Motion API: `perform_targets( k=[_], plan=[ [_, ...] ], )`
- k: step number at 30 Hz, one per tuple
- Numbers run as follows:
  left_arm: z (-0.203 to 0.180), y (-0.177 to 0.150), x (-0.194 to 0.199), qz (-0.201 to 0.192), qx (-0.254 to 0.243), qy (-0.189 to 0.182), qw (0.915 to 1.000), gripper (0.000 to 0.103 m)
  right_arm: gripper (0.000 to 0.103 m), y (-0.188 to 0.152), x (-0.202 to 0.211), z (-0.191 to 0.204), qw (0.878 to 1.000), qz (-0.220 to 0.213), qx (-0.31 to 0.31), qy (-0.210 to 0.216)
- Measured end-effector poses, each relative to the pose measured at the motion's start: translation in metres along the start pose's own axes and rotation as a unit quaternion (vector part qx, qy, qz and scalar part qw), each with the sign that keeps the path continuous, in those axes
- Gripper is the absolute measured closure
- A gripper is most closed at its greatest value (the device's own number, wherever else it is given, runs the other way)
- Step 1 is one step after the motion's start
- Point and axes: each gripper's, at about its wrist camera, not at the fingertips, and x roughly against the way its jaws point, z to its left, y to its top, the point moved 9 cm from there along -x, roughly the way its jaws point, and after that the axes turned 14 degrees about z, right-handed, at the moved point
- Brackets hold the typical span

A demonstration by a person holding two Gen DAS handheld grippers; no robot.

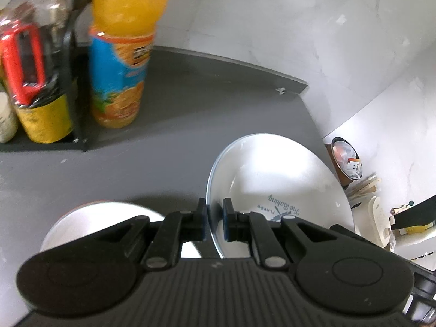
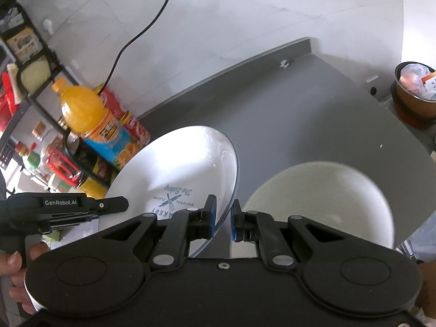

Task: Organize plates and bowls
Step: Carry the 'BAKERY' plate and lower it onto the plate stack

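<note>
I see open grey countertop [image 1: 218, 103] ahead; the tall orange juice bottle [image 1: 122, 54] and black wire rack [image 1: 69, 62] block my left.

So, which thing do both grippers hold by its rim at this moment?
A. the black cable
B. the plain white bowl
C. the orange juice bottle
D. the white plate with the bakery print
D: the left gripper and right gripper each straddle the rim of the tilted printed white plate.

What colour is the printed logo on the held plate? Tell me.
Dark blue-grey on the white plate, clearest in the right wrist view.
</note>
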Motion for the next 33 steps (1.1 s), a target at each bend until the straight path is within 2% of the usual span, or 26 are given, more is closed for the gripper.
perform_targets(
  k=[14, 33],
  plan=[
    [0.063, -0.030, 0.019, 0.001, 0.026, 0.004, 0.9996, 0.094, 0.093, -0.037, -0.017, 0.048, 0.999, 0.026, 0.029, -0.008],
    [0.121, -0.072, 0.010, 0.030, 0.059, 0.021, 0.9976, 0.093, 0.093, -0.080, -0.049, 0.077, 0.995, 0.080, 0.052, -0.021]
  ],
)
